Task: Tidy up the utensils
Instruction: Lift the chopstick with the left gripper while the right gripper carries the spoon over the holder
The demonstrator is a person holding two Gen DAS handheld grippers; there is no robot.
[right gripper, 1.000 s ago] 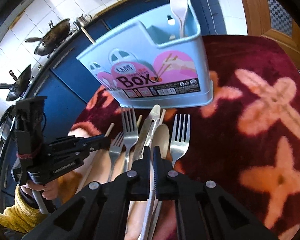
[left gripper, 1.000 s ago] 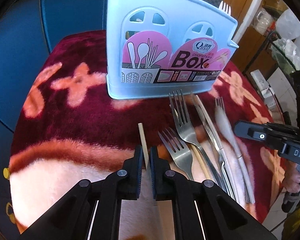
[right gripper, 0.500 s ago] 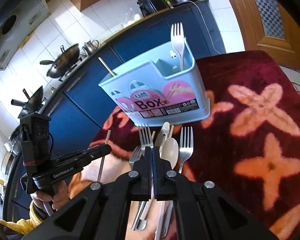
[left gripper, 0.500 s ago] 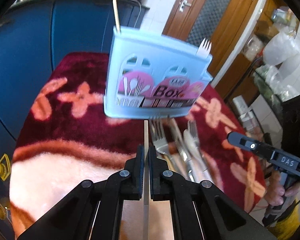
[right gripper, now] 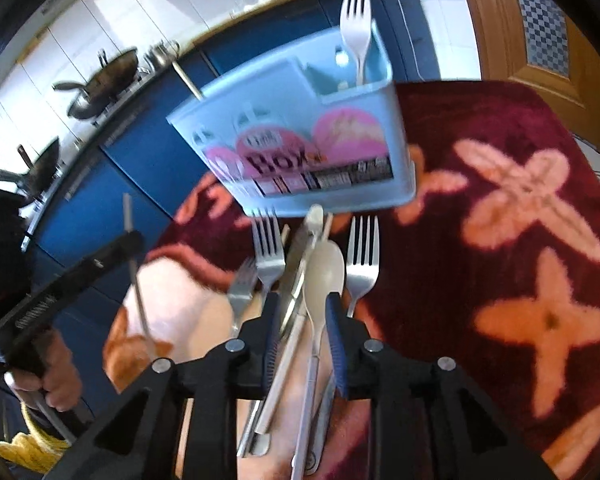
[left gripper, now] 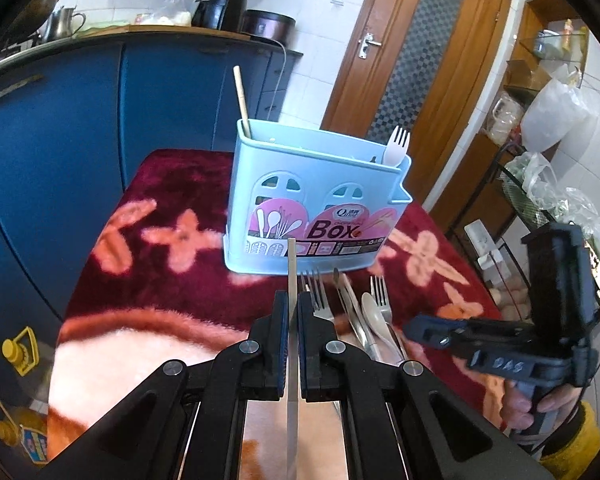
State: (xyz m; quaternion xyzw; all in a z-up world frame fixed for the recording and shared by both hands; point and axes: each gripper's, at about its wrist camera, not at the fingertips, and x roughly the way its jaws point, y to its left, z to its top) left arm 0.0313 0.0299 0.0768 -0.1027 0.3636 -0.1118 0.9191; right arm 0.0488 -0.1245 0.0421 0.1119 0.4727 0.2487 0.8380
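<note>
While pinched in the left gripper (left gripper: 293, 312), 1 slim wooden chopstick (left gripper: 291, 268).

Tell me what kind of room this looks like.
Most likely a home kitchen: woks sit on a stove along a tiled wall, a kettle and black appliance stand on the blue counter, and a utensil box sits on the table.

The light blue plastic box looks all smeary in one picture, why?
Right wrist view: the light blue plastic utensil box and its label are smeared by motion blur, pans behind too. Left wrist view: the same box is sharp, "Box" readable. Both views bulge from fisheye, bending the brown wooden door.
</note>
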